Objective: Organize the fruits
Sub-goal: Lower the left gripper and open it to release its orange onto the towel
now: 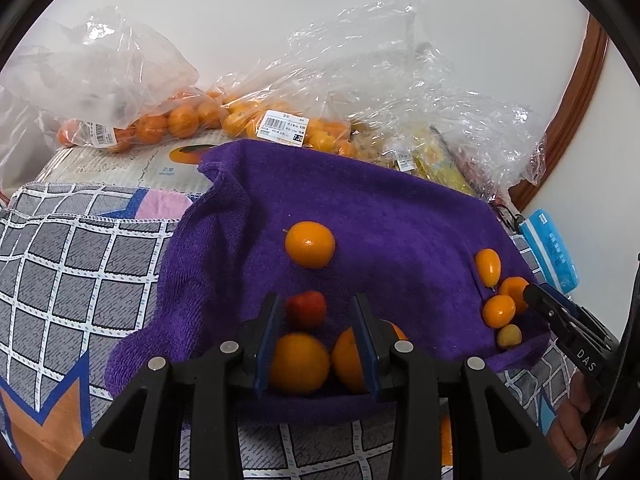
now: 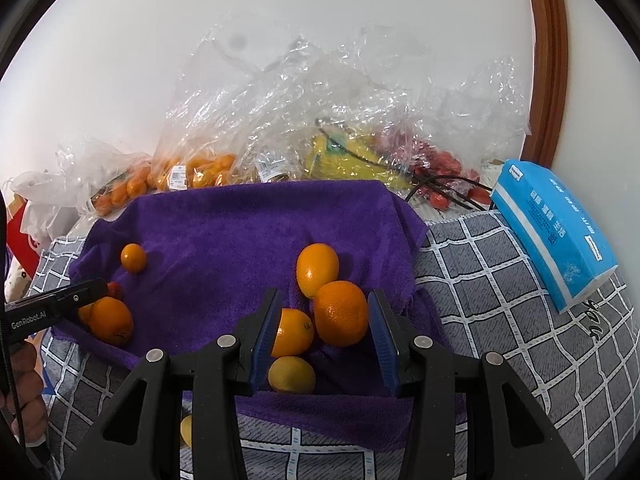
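1. A white wall is closing off the back, and a grey checked cloth (image 2: 500, 280) is covering the surface, with a purple towel (image 1: 360, 208) lying spread over it.
2. The fruits are looking glossy and orange for the most part, some round and some egg-shaped, with one small red fruit (image 1: 306, 309) and one pale yellow fruit (image 2: 291, 374) among them.
3. The left gripper (image 1: 316, 344) is hovering with its jaws partly apart; an orange (image 1: 298, 362) is sitting between them near the left pad, and whether the pad is touching it I cannot tell. A second orange (image 1: 350, 360) is lying partly hidden behind the right pad.
4. The right gripper (image 2: 326, 340) is holding its jaws open and gripping nothing; the yellow fruit, a small orange (image 2: 294, 332) and a round orange (image 2: 340, 318) are lying between them.
5. Further off, an oval orange (image 2: 317, 268) is resting just behind the round one, and a lone orange (image 1: 309, 244) is sitting mid-towel.
6. A fruit below the towel's near edge is being cut off by the gripper body.
7. At the back, crumpled plastic bags (image 1: 188, 120) are blurring their contents; a blue tissue pack (image 2: 554, 232) is lying to the right.
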The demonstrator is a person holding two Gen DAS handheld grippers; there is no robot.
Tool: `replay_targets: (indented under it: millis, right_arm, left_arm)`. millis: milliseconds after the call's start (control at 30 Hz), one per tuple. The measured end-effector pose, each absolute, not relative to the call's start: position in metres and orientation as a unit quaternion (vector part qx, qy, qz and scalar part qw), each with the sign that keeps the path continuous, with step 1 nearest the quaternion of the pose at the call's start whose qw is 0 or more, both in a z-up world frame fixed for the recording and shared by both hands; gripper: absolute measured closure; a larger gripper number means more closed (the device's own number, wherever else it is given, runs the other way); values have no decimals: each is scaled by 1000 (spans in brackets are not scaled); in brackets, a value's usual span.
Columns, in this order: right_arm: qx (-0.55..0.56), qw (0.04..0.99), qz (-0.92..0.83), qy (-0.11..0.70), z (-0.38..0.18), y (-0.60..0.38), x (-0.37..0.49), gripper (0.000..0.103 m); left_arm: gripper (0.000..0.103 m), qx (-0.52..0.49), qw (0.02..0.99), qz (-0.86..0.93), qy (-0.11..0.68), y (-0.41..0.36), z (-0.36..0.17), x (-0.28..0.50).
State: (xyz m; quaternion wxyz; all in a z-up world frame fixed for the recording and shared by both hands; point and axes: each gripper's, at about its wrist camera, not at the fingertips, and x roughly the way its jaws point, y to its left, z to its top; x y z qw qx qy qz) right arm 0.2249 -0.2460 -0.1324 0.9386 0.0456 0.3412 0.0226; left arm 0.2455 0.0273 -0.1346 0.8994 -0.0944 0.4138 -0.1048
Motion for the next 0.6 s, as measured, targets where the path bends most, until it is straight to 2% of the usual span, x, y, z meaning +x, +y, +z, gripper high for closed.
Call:
replay_targets:
  millis: [233, 600]
  right_arm:
    - [68, 941, 27, 330, -121, -248, 214, 52]
    - [80, 943, 18, 323, -101, -251, 171, 52]
  left_arm:
    - [69, -94, 904, -109, 404, 26, -127, 239]
    - [69, -60, 927, -115, 352, 16, -91, 214]
